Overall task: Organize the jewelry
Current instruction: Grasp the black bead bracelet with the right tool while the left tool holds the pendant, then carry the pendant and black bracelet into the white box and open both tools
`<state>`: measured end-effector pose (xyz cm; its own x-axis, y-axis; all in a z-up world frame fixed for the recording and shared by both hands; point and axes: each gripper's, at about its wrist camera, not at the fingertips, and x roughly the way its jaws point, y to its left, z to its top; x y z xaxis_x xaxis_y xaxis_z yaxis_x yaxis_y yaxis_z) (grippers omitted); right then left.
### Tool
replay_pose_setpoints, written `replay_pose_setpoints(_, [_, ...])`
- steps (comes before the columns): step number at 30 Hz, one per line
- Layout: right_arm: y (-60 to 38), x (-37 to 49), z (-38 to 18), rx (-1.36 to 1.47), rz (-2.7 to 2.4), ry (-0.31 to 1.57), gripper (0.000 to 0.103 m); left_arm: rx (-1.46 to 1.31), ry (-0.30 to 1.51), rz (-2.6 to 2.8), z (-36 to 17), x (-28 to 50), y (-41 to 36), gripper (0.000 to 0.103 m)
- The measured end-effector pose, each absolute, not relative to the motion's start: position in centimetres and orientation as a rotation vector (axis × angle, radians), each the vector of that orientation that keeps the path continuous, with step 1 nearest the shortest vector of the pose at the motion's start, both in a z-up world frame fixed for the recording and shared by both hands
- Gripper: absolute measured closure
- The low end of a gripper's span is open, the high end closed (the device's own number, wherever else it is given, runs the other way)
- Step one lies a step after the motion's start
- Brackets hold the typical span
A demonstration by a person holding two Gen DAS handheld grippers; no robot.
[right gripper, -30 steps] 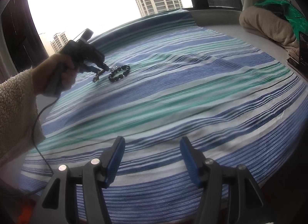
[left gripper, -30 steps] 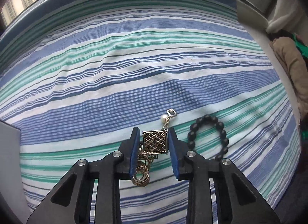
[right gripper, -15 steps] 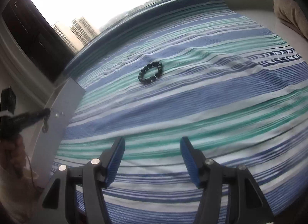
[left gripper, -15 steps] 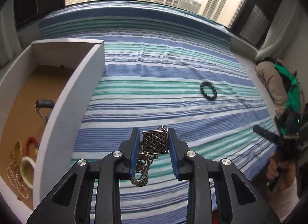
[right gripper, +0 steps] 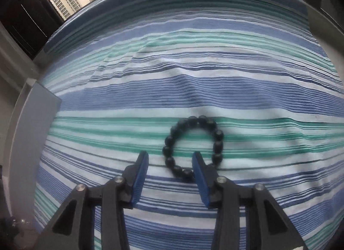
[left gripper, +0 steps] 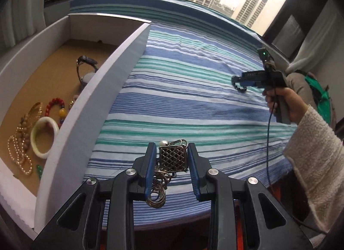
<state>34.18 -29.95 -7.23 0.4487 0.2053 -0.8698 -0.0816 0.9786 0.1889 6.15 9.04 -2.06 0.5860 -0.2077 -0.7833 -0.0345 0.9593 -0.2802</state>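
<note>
My left hand-held gripper (left gripper: pixel 171 160) is clamped on the filigree pendant (left gripper: pixel 172 159), just right of the box (left gripper: pixel 90 108), where several pieces already lie. My right hand-held gripper (right gripper: pixel 170 169), far from the box, is closing around the black bead bracelet (right gripper: pixel 193 145) on the bed (right gripper: pixel 172 77), not yet pinching.

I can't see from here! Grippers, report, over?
Left gripper shut on gold lattice pendant necklace, beside white box. Right gripper closing around black bead bracelet, not gripped. Nothing blocking.

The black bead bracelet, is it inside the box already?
No, the black bead bracelet lies on the striped sheet, outside the box, by the right gripper.
</note>
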Motion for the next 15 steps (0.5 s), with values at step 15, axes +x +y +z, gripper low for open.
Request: replay_pose_setpoints(15, [-27.1, 29.9, -0.6, 0.099, 0.264, 0.901, 0.091, -0.422, 0.776, -0.082, 4.1, 0.7, 15.6, 0.075])
